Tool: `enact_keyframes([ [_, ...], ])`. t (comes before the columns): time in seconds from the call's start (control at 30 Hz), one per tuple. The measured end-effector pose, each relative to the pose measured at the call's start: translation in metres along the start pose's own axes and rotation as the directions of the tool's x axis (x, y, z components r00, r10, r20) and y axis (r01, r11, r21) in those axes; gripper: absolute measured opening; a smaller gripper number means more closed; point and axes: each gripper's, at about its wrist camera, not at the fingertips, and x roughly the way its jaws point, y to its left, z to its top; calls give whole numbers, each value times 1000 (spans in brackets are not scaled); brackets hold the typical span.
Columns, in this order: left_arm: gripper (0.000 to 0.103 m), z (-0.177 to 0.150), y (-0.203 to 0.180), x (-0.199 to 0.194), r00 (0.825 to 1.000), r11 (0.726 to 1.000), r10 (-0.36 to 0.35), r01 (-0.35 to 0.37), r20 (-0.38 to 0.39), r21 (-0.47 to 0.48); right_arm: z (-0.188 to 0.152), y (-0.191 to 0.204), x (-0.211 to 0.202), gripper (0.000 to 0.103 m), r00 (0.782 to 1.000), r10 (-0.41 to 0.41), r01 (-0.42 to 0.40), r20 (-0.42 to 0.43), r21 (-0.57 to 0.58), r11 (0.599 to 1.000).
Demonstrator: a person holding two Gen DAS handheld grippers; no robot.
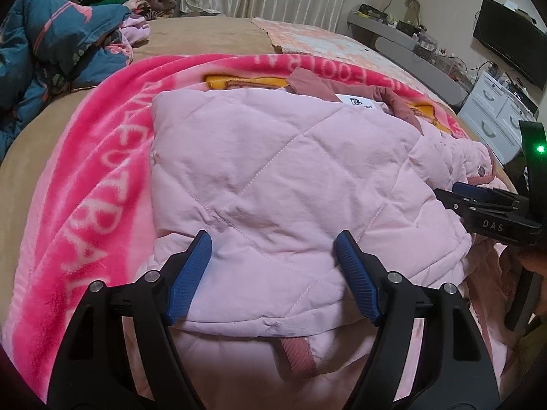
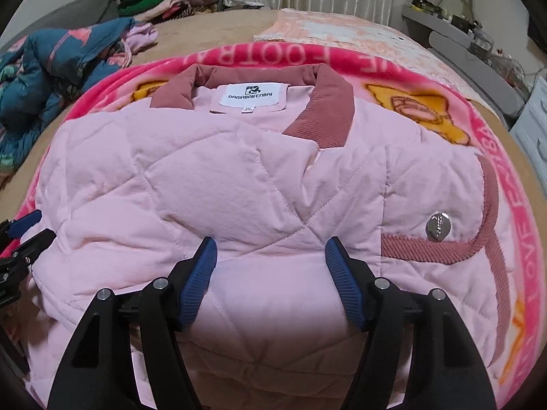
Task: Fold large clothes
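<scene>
While pink quilted jacket (image 2: 212,184) lies part-folded on pink blanket (image 1: 85,157), we hover left gripper (image 1: 273,259) and right gripper (image 2: 270,266), jaws apart, nothing clamped (bottom fold left, we judge).

jacket (image 2: 218,184): pale pink quilted cloth, matt, softly creased, with stitched diamond seams
collar (image 2: 318,102): dusty rose ribbed cloth, corduroy-like
snap button (image 2: 438,226): shiny silver metal
neck label (image 2: 254,95): smooth white woven cloth, printed black
blanket (image 1: 85,177): fluffy hot-pink fleece, napped
left gripper (image 1: 273,273): matt black plastic, pads ridged blue rubber
right gripper (image 2: 270,280): same black plastic, metal pivot pins
</scene>
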Motion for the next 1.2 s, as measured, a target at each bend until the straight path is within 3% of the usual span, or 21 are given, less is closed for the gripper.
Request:
enact_keyframes([
  [0.17,74,2,-5,-6,1000,1000,17,-17,-3,19,-4,-3,-17,67,999,33,-33,7,41,999],
  [0.4,94,2,-16,-25,1000,1000,-14,14,-20,20,-24,-15,-49,87,995,95,-98,43,81,992],
  [0.53,94,-1,-28,-40,1000,999,-18,18,-26,28,-31,-13,-61,99,997,70,-72,32,81,994],
  [0.83,94,-11,-48,-83,1000,999,-12,12,3,36,-50,-27,-102,99,989,135,-144,65,155,977],
  [1.2,94,-34,-73,-141,998,998,-36,33,52,45,-69,-43,-166,99,980,143,-164,139,156,974],
])
